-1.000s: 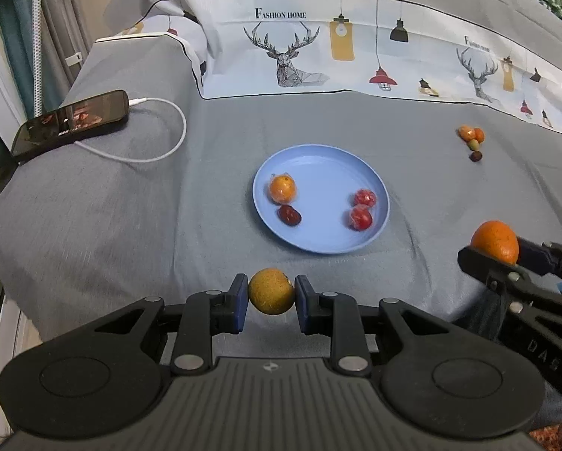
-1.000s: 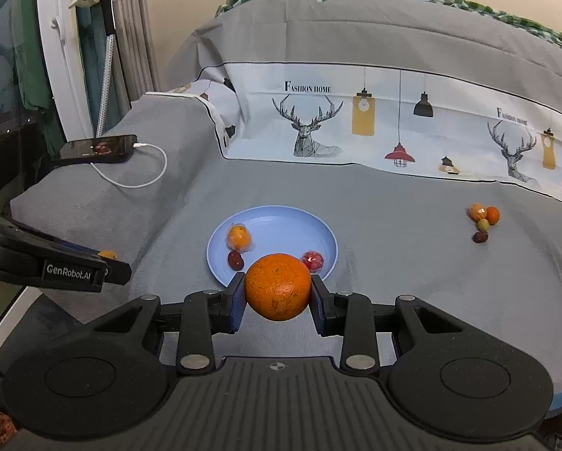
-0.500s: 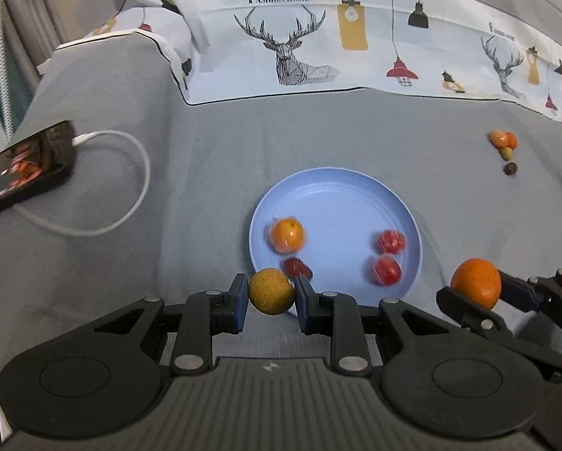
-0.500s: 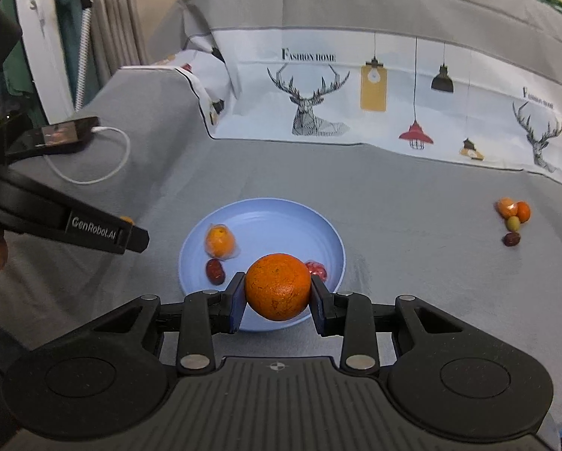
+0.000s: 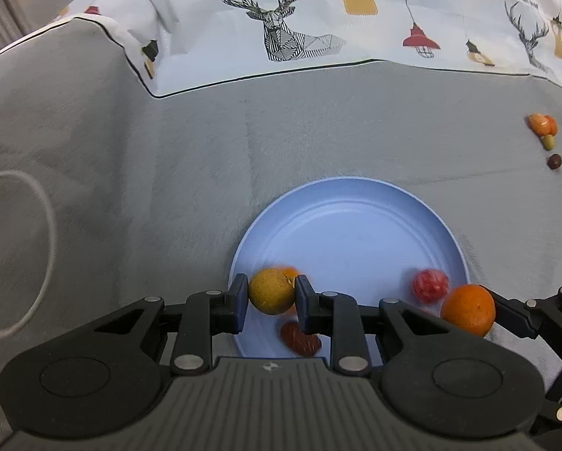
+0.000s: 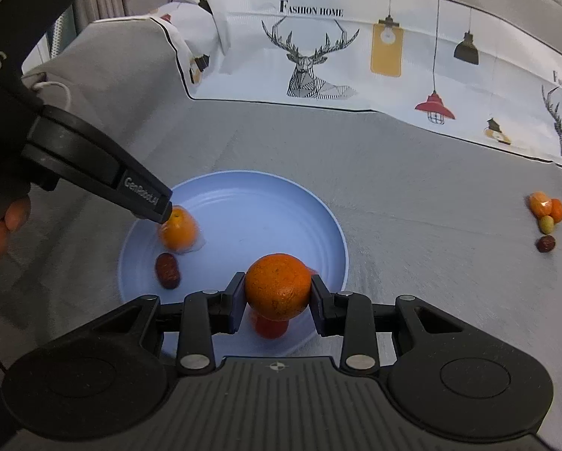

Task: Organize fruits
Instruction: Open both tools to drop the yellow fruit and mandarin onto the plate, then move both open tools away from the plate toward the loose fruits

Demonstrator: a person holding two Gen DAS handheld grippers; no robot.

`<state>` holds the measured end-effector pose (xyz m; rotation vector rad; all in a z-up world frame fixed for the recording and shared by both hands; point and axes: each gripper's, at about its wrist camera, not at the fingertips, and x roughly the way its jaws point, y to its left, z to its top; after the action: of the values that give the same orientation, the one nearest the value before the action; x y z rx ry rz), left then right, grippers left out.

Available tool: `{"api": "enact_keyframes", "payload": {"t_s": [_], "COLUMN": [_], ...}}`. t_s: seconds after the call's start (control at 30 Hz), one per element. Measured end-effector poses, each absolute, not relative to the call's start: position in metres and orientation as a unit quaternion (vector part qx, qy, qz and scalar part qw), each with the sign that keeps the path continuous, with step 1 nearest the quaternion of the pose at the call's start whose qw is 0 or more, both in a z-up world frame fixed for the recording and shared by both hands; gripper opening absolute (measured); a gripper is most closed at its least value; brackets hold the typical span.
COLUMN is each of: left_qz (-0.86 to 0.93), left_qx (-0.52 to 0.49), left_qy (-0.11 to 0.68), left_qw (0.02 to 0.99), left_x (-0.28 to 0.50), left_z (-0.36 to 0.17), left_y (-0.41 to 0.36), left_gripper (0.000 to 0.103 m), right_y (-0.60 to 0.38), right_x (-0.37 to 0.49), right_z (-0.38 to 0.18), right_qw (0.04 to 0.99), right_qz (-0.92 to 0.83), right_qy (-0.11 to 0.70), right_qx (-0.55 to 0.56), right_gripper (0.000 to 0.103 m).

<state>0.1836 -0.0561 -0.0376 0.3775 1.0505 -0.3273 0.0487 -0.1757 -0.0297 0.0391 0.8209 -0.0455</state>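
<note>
Left gripper (image 5: 272,297) clamps a small yellow-brown fruit (image 5: 272,291) at lower centre, over the blue plate's (image 5: 348,203) near-left rim. Right gripper (image 6: 276,293) pinches an orange (image 6: 277,285) across its middle, low centre, above the plate. Both fruits look light, firm, round, likely to roll; grip at the widest part.

Right gripper (image 6: 277,293) fingers (image 6: 236,298) clamp orange (image 6: 277,285) above blue plate (image 6: 330,225); date (image 6: 167,270) on plate
</note>
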Motion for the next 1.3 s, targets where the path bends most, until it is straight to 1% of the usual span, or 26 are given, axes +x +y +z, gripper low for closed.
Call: {"api": "enact_keyframes", "payload": {"t_s": [0.17,0.2,0.23,0.27,0.3,0.37,0.4,0.5,0.57,0.67,0.73,0.9,1.1,1.3], "left_qz": [-0.159,-0.165,-0.169,-0.168,-0.164,-0.168,-0.173,-0.169,-0.157,-0.144,-0.132,-0.107,-0.1,-0.098], "left_qx": [0.187,0.187,0.185,0.181,0.178,0.176,0.183,0.201,0.204,0.188,0.18,0.167,0.173,0.175], "left_qy": [0.495,0.492,0.488,0.482,0.472,0.458,0.465,0.482,0.491,0.531,0.541,0.54,0.513,0.498], "left_qw": [0.834,0.834,0.836,0.841,0.848,0.855,0.849,0.836,0.832,0.814,0.811,0.818,0.835,0.844], "left_x": [0.197,0.197,0.197,0.196,0.193,0.184,0.18,0.162,0.145,0.12,0.102,0.066,0.032,0.001], "left_z": [-0.047,-0.046,-0.045,-0.041,-0.037,-0.03,-0.028,-0.025,-0.023,-0.021,-0.017,0.001,0.024,0.036], "left_y": [-0.063,-0.064,-0.064,-0.063,-0.061,-0.057,-0.056,-0.048,-0.038,-0.022,-0.01,0.012,0.022,0.027], "left_gripper": [0.03,0.043,0.073,0.089,0.102,0.103,0.103,0.103,0.103,0.103,0.103,0.103,0.103,0.103], "right_y": [-0.18,-0.181,-0.181,-0.182,-0.183,-0.184,-0.185,-0.184,-0.181,-0.172,-0.164,-0.147,-0.143,-0.136], "right_x": [0.066,0.069,0.071,0.073,0.073,0.07,0.066,0.047,0.03,0.0,-0.018,-0.053,-0.079,-0.105], "right_z": [-0.039,-0.04,-0.04,-0.039,-0.038,-0.03,-0.027,-0.018,-0.013,-0.005,0.002,0.018,0.037,0.055], "right_qw": [0.915,0.914,0.914,0.915,0.915,0.916,0.917,0.91,0.904,0.894,0.894,0.902,0.912,0.926], "right_qz": [-0.017,-0.014,-0.014,-0.017,-0.019,-0.023,-0.024,-0.019,-0.014,0.005,0.006,-0.004,-0.025,-0.03], "right_qy": [0.402,0.404,0.405,0.404,0.403,0.399,0.398,0.411,0.423,0.438,0.438,0.426,0.406,0.373], "right_qx": [0.01,0.008,0.009,0.01,0.01,0.012,0.017,0.04,0.063,0.094,0.091,0.069,0.064,0.047], "right_gripper": [0.037,0.038,0.038,0.049,0.066,0.085,0.089,0.092,0.094,0.096,0.097,0.1,0.1,0.1]}}
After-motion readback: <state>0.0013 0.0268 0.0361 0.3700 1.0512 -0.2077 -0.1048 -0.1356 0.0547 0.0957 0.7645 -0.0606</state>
